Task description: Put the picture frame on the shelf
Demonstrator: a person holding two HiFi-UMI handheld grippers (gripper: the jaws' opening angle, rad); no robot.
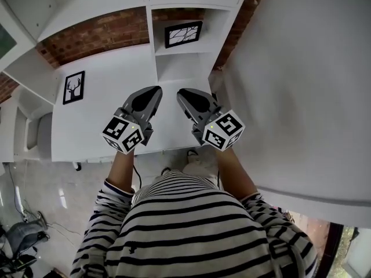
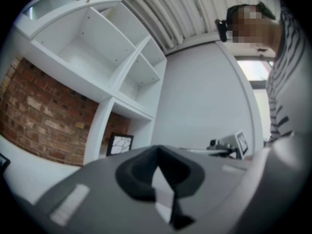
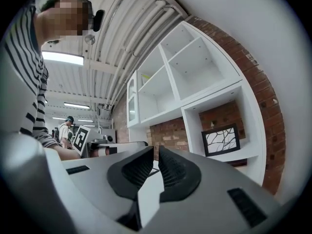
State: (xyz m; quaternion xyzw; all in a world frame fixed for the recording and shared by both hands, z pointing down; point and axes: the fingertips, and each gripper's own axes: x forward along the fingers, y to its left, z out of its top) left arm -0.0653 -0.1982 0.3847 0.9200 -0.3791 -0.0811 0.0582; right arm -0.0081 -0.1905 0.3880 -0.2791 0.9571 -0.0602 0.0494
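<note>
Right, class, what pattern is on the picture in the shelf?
The picture shows black branching lines on white; best in right gripper view.

Two black rectangular picture frames are in view — a branch-print picture frame (image 1: 183,34) in the far cubby of the one white shelving unit (image 1: 149,33), and a deer-print picture frame (image 1: 73,87) on the single white counter top (image 1: 110,112) to the left. Two grey two-jaw grippers show, the left gripper (image 1: 155,90) and the right gripper (image 1: 181,92), each with one black-and-white marker cube — the left cube (image 1: 123,134) and the right cube (image 1: 224,130), two in all. Two people appear: one person in a striped shirt (image 1: 191,225) near, and a second person (image 3: 66,129) far off in the right gripper view.
</note>
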